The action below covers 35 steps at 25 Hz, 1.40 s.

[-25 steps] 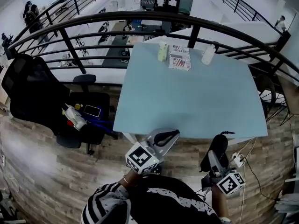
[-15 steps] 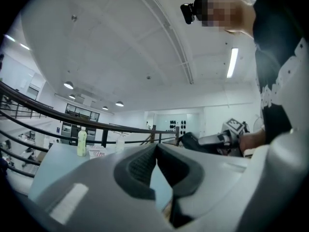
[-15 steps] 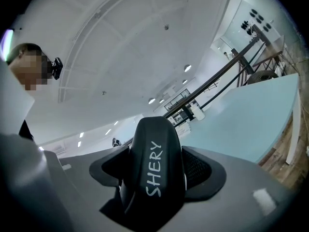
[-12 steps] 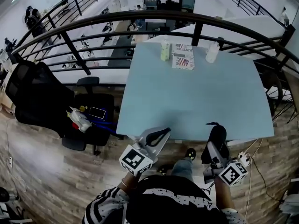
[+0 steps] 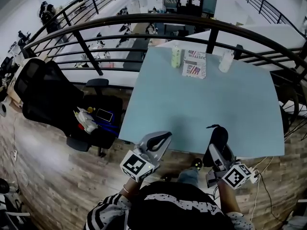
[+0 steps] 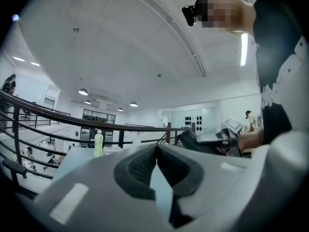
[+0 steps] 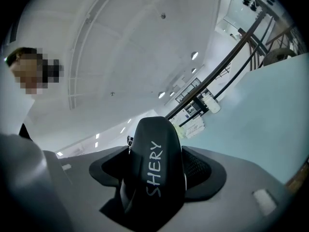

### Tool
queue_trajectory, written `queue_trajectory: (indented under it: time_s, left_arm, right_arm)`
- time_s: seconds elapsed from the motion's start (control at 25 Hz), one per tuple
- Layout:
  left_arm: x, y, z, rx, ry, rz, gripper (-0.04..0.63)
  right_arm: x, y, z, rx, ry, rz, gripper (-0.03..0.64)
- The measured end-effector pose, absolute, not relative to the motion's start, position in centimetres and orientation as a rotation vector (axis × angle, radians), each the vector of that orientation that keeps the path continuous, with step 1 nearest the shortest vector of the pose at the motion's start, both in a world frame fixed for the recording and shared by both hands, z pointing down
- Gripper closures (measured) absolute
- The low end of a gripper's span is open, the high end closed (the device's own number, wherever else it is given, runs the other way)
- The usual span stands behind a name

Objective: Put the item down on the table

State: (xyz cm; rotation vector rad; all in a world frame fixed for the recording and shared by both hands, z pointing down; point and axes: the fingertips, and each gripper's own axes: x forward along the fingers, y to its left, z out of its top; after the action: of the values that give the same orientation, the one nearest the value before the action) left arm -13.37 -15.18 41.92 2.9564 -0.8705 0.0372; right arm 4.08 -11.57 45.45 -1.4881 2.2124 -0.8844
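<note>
My right gripper (image 5: 215, 146) is shut on a black rounded item (image 5: 218, 136) with white "SHERY" lettering (image 7: 155, 168). It hangs over the near edge of the light blue table (image 5: 201, 109), right of middle. The item fills the gap between the jaws and sticks out past the tips. My left gripper (image 5: 160, 139) is held at the same near edge, left of middle. Its jaws touch at the tips with nothing between them (image 6: 156, 148).
At the table's far edge stand a green bottle (image 5: 176, 56), a printed box (image 5: 194, 67) and a white bottle (image 5: 226, 61). A black railing (image 5: 144, 20) curves behind the table. A black office chair (image 5: 43, 92) and a low seat with small things (image 5: 96, 116) stand at left.
Both grippers have come slightly forward, now over the table's near edge. The right one still holds the black item. The left stays shut and empty.
</note>
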Motion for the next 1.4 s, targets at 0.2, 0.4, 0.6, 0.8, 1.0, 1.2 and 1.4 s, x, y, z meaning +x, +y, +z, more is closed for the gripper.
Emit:
queue_trajectory:
  time_s: [0.2, 0.4, 0.6, 0.8, 1.0, 1.2, 1.4]
  left_arm:
    - [-9.9, -16.5, 41.7, 2.958, -0.897, 0.066, 0.595]
    - [-6.9, -18.4, 41.7, 2.936, -0.924, 0.088, 0.595]
    - [-3.0, -20.1, 41.3, 2.966, -0.935, 0.105, 0.595]
    - [0.2, -21.7, 41.0, 2.976, -0.96, 0.084, 0.595]
    - [2.6, -23.0, 40.9, 2.969, -0.992, 0.103, 0.595]
    - [4.5, -23.8, 41.3, 2.947, -1.029, 0.118, 0.595]
    - [5.9, -24.5, 41.4, 2.922, -1.091, 0.131, 0.595]
  right_arm:
    - [7.8, -13.0, 46.4, -1.477, 2.198, -0.915, 0.273]
    - [11.1, -14.5, 46.3, -1.449, 2.183, -0.922, 0.273]
    - [15.2, -15.9, 47.0, -1.462, 2.166, -0.929, 0.273]
    - [17.9, -17.7, 47.3, -1.435, 2.186, -0.931, 0.273]
    - [20.6, -19.3, 47.4, -1.426, 2.199, -0.946, 0.273]
    - [23.2, -21.1, 47.9, -1.41, 2.211, -0.953, 0.273]
    - [25.2, -22.5, 48.4, -1.38, 2.243, -0.966, 0.273]
